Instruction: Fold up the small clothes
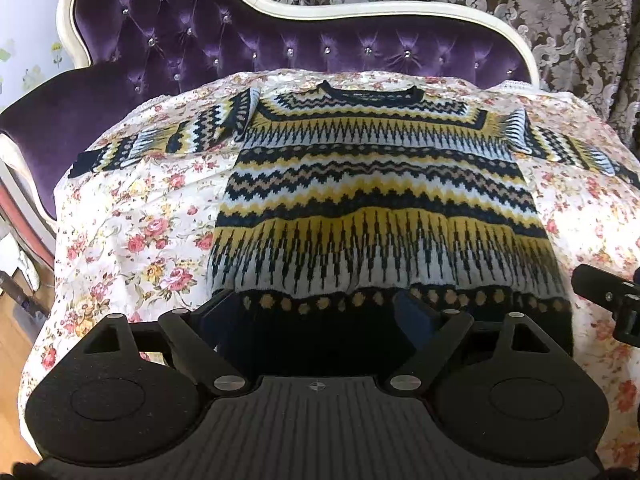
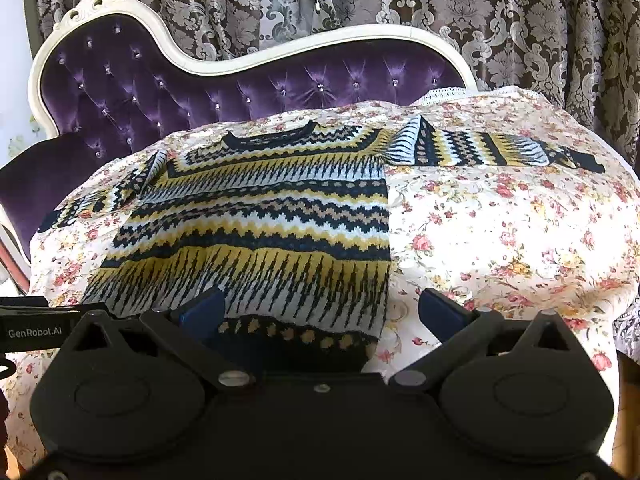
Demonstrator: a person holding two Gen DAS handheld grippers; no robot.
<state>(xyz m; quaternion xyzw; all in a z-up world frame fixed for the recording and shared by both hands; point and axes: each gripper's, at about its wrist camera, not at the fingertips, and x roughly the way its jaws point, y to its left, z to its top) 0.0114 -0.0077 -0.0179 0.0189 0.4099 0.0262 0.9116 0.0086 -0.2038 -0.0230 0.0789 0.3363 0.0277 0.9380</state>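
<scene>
A small knitted sweater (image 1: pixel 380 200) in yellow, black, white and tan zigzag bands lies flat on a floral cloth (image 1: pixel 132 232), neck away from me, both sleeves spread sideways. My left gripper (image 1: pixel 316 312) is open, its fingers over the left half of the dark bottom hem. My right gripper (image 2: pixel 324 316) is open over the hem's right corner, left finger (image 2: pixel 204 312) on the sweater (image 2: pixel 260 232), right finger (image 2: pixel 440 312) over the floral cloth (image 2: pixel 500 248). The right sleeve (image 2: pixel 496 148) stretches toward the cloth's far right. Neither gripper holds anything.
The cloth covers a purple tufted sofa (image 1: pixel 240 36) with a cream frame, before patterned curtains (image 2: pixel 520 20). The right gripper's body (image 1: pixel 612 300) shows at the left wrist view's right edge; the left gripper's body (image 2: pixel 36 324) shows at the right wrist view's left edge. Wooden floor (image 1: pixel 12 344) lies lower left.
</scene>
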